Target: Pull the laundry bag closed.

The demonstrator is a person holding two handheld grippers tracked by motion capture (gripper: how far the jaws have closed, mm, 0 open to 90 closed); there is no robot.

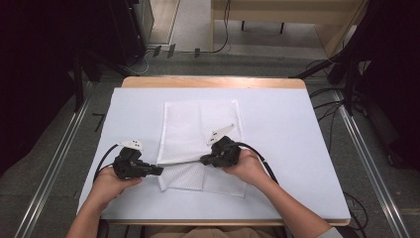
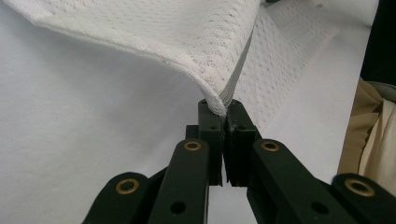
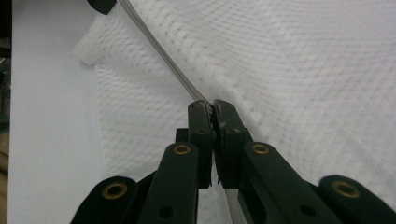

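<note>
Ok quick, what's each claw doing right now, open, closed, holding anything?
Left claw: closed, pinching the white mesh cloth at its edge.
Right claw: closed on the same cloth's edge.

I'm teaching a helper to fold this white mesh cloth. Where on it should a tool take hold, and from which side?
Grip the cloth at its raised near edge, close to the corners, coming in low from the person's side. That edge is thin and lifted clear of the table, so jaws can close over it. The left tool and right tool already pinch it there, shut, with the edge stretched taut between them.
</note>
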